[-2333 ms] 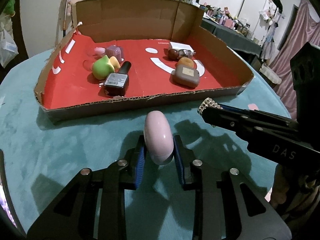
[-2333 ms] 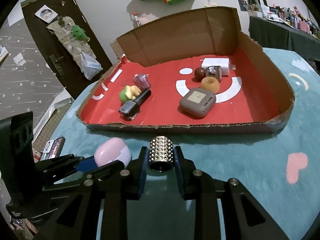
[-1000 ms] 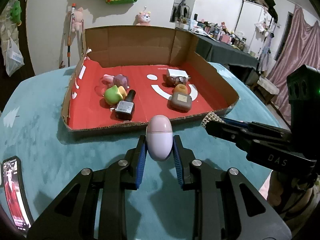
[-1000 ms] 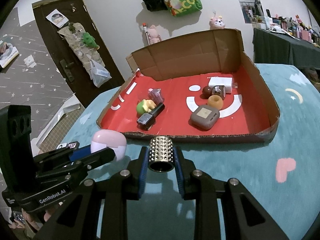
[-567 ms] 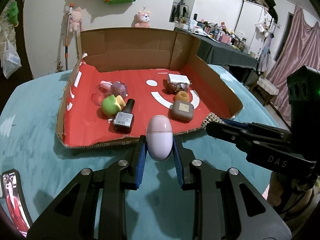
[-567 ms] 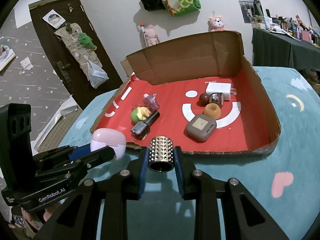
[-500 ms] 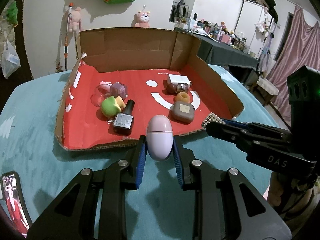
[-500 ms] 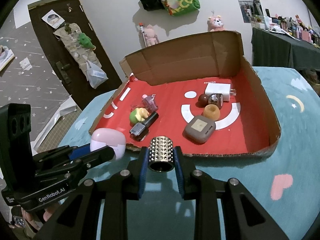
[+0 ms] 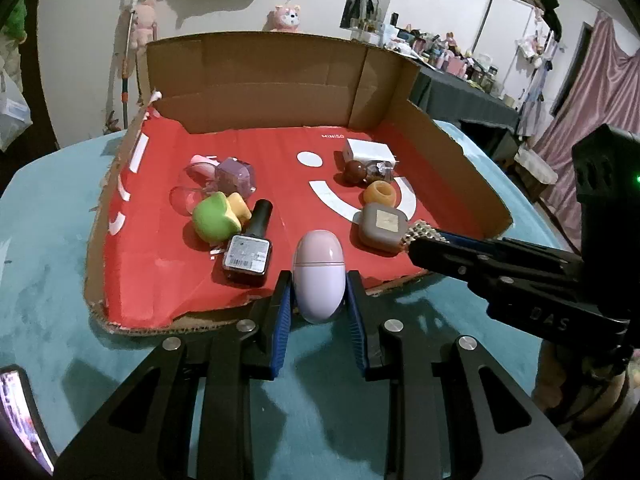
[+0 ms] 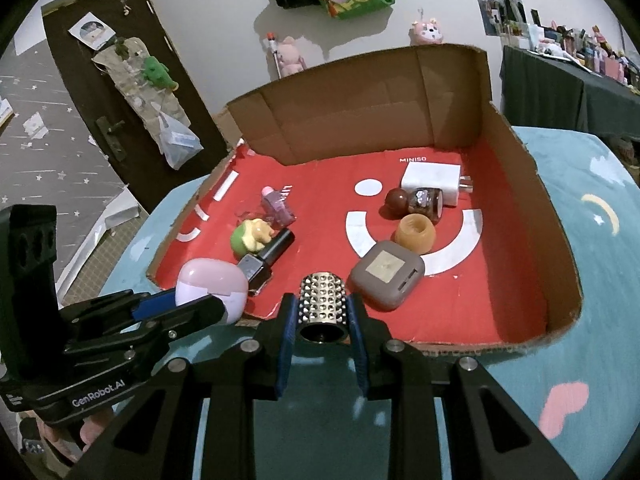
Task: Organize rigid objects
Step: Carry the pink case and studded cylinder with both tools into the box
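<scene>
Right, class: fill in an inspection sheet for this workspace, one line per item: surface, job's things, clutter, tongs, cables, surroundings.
Surface: teal cloth with a heart and a moon printed on it.
Job's things: cardboard tray with red floor, holding green toy, nail polish bottle, brown square case, orange ring, white charger.
Clutter: phone at the table edge.
Tongs: left tongs shut on pink capsule; right tongs shut on studded cylinder.
Cables: nothing seen.
Surroundings: dark door, plush toys on wall, cluttered shelf.
</scene>
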Demonstrator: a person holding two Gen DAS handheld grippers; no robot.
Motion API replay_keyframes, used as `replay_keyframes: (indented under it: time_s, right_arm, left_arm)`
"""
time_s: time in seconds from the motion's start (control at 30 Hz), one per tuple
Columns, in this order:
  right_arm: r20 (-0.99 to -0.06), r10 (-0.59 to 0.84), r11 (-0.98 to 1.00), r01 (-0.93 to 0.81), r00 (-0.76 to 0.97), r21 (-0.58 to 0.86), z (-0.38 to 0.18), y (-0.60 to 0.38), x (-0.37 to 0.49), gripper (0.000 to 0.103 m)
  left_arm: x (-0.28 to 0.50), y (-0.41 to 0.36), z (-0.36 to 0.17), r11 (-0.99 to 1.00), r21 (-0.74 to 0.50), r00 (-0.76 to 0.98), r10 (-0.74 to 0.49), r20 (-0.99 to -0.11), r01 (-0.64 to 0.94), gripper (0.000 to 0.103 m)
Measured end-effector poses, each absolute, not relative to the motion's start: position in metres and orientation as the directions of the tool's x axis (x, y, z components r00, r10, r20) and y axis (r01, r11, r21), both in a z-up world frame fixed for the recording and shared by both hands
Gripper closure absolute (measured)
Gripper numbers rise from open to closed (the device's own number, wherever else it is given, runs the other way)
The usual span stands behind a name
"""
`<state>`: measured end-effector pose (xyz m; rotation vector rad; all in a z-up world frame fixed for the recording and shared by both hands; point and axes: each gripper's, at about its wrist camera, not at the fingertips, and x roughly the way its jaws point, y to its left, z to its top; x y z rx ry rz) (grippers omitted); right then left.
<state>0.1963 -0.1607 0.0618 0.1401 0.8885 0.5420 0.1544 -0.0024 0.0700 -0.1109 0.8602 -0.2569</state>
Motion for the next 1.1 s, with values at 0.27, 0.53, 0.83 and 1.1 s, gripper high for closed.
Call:
replay_keyframes:
  time_s: [0.27, 0.53, 0.83, 1.1]
  right_arm:
    - [-0.731, 0.49, 0.861, -0.392, 0.475, 0.323, 0.048, -0.155, 0.214, 0.075]
    - [-0.752, 0.481, 0.864, -0.39, 0.45, 0.32, 0.039, -0.153, 0.222, 0.075]
    - [-0.765, 0.473, 0.863, -0.404, 0.437, 0.303, 0.034, -0.147, 0.228, 0.075]
    - [-0.788, 0.442, 0.869, -0.421, 0.428, 0.259, 0.029, -0.139, 0.228, 0.075]
  left_arm:
    - [0.171, -0.005, 0.059, 0.963, -0.203, 0.589, -0.269, -0.762, 0.177, 0.079]
    - [0.184, -0.006, 0.047, 0.97, -0.183, 0.563, -0.241, -0.79, 0.159, 0.079]
    - [0.195, -0.002, 0.039, 0.974, -0.182, 0.554, -0.227, -0.801, 0.136, 0.079]
    - [0.199, 0.001, 0.038, 0.978, -0.169, 0.564, -0.209, -0.799, 0.123, 0.079]
